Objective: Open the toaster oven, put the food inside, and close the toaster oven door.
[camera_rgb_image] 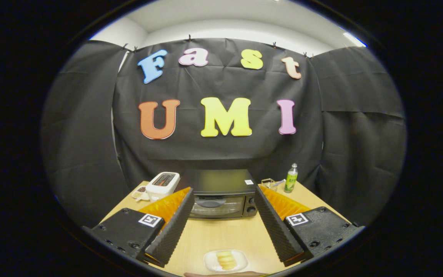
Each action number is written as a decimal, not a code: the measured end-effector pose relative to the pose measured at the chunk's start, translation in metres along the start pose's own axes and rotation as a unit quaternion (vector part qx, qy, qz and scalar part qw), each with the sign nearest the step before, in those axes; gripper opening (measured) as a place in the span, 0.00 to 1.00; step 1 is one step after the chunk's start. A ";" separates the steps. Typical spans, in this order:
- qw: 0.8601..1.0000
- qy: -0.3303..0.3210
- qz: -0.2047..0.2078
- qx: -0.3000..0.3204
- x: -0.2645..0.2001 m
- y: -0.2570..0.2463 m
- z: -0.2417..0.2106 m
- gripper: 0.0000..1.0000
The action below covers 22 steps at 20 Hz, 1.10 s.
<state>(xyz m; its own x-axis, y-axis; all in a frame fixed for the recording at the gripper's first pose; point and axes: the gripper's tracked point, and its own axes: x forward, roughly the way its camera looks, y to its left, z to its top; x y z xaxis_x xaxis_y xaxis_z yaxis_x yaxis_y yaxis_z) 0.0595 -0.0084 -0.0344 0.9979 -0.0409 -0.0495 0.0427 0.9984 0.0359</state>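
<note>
And here we are at the very start: the gripper [223, 215] hangs above the tabletop [221, 234], its fingers [171, 227] spread wide and grasping nothing. Straight ahead, framed between the fingertips, sits the toaster oven [221, 196], door up and closed, its handle [210, 202] running across the top of the glass and the knobs [250, 205] stacked just inside the right finger. The food [226, 260], a pale yellowish piece on a small plate [210, 265], lies back between the fingers near their bases, well short of the oven.

So nothing is done yet, by my reading: the opening of the door is the step in hand. The next move calls for a run forward and down to that handle, fingers closing over it, then a pull out and downward (the door looks hinged at the bottom, though that is a guess).

Beyond the left finger stands a white toaster [162, 185]; beyond the right one a green bottle [291, 178] and a small wire basket [268, 183], both well clear of the path.
</note>
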 end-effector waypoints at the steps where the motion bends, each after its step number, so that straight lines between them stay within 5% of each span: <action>1: 1.000 0.004 0.001 0.003 0.009 0.001 -0.004 1.00; 13: 0.998 0.065 0.007 0.018 0.156 0.036 -0.061 1.00; 22: 0.995 0.096 0.001 0.007 0.212 0.043 -0.102 1.00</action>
<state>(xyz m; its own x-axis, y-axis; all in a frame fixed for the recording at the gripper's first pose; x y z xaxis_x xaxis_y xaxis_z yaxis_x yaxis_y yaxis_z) 0.2681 0.0301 -0.1448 0.9704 -0.0294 -0.2395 0.0427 0.9978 0.0502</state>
